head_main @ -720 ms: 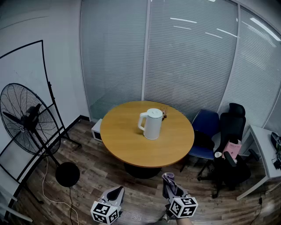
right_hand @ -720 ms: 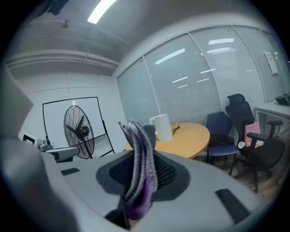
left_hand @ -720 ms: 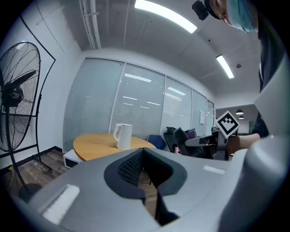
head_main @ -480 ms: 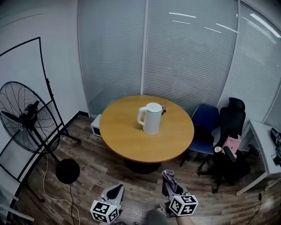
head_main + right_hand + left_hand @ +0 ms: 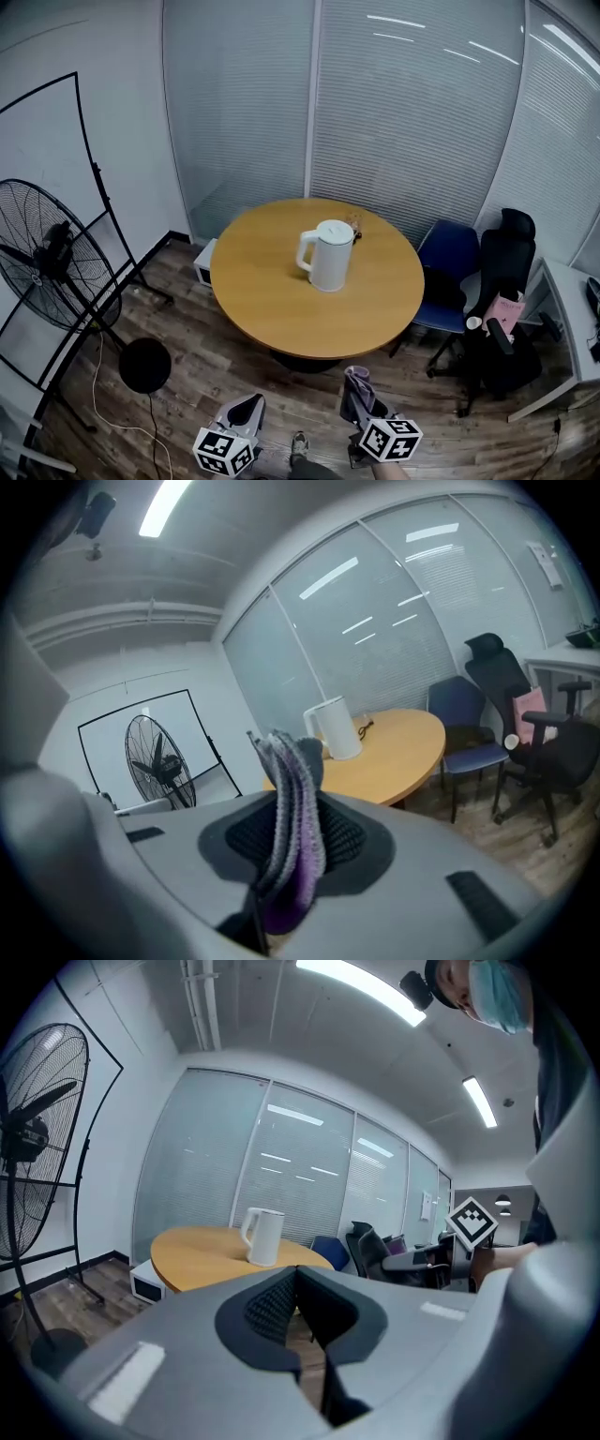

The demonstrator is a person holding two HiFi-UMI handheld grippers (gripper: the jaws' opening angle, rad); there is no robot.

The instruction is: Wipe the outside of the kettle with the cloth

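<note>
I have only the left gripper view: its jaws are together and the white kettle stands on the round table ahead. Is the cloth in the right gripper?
Observer: Yes. The right gripper is shut on the cloth, grey and purple, folded and standing up between its jaws.
Operator: Anything behind the kettle that I can't see?
Observer: A small dark item lies on the table close to the kettle, on its window side; I cannot tell what it is.
</note>
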